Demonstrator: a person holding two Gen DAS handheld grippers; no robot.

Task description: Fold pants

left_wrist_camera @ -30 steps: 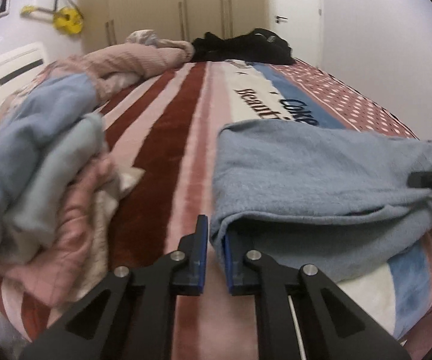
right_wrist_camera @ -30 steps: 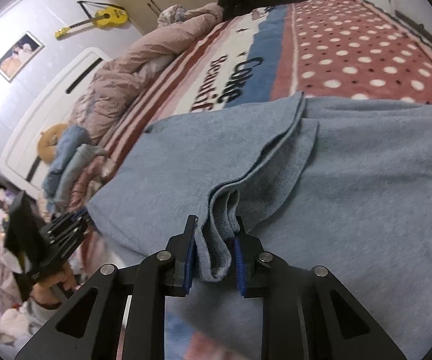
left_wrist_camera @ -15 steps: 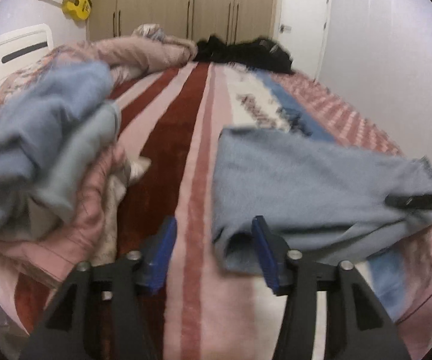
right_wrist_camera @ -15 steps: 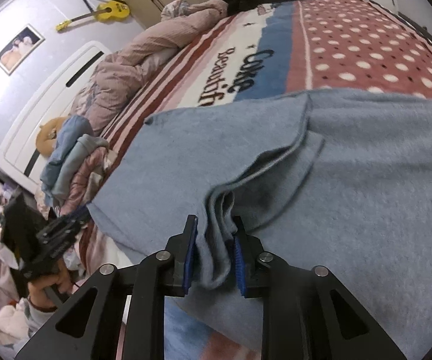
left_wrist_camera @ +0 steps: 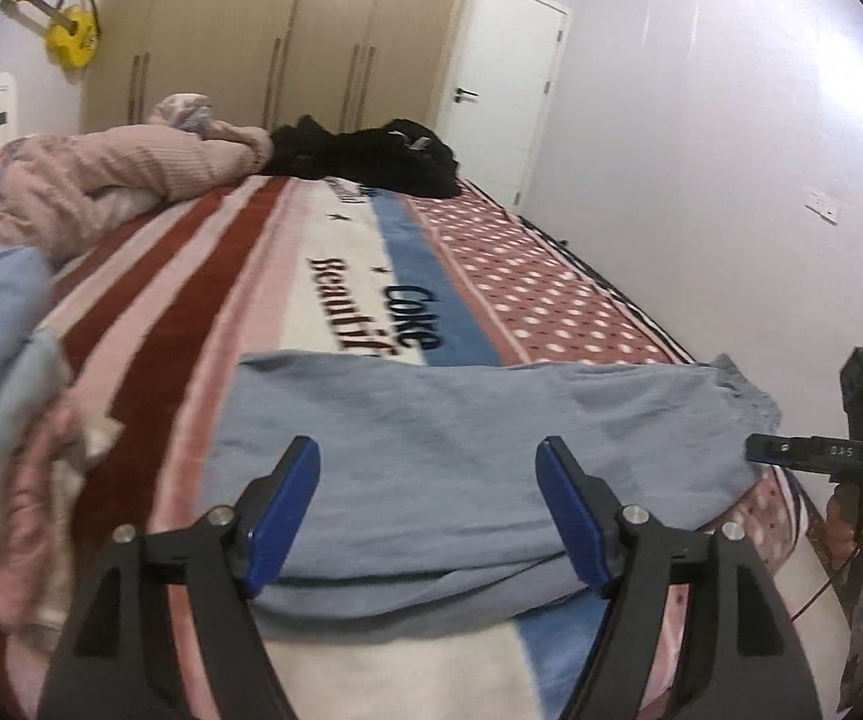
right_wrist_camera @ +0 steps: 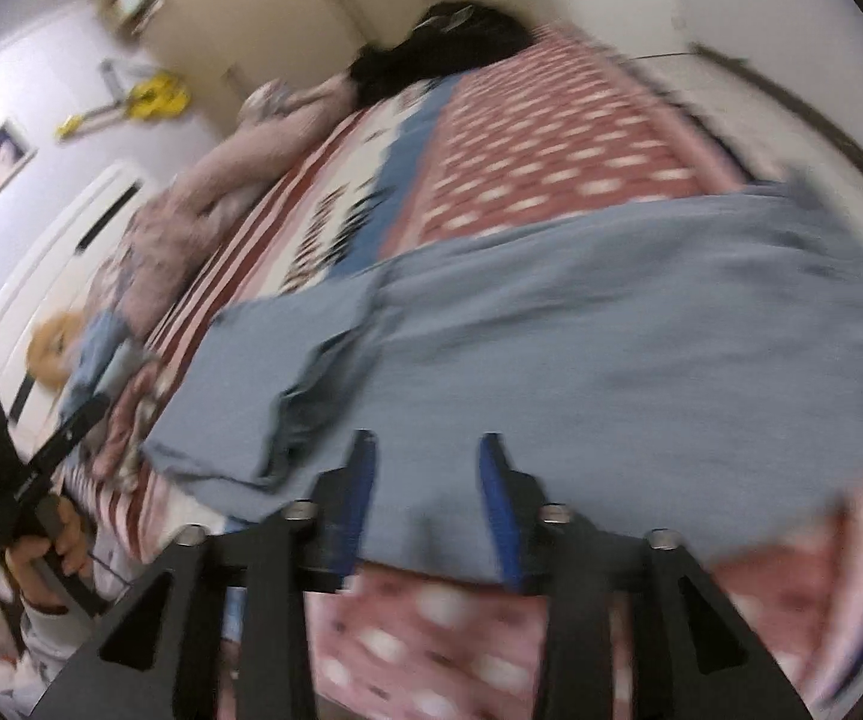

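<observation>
The light blue pants (left_wrist_camera: 461,456) lie folded lengthwise across the near edge of the bed; they also show in the right wrist view (right_wrist_camera: 581,348), blurred. My left gripper (left_wrist_camera: 428,510) is open wide and empty, just in front of the pants' near fold. My right gripper (right_wrist_camera: 425,480) is open and empty, pulled back to the pants' near edge. The right gripper also shows in the left wrist view (left_wrist_camera: 791,456) at the far right, beside the pants' end. The left gripper shows in the right wrist view (right_wrist_camera: 29,456), hand-held at the lower left.
The bed carries a striped and dotted blanket (left_wrist_camera: 491,276). A pile of blue and pink clothes (left_wrist_camera: 5,360) lies at the left. A pink quilt (left_wrist_camera: 131,162) and black clothes (left_wrist_camera: 371,156) lie at the far end. A wall (left_wrist_camera: 731,180) runs along the right.
Both grippers have opened and let go of the pants. The left one opened wide and swung right along the near fold. The right one pulled back off the fold.
</observation>
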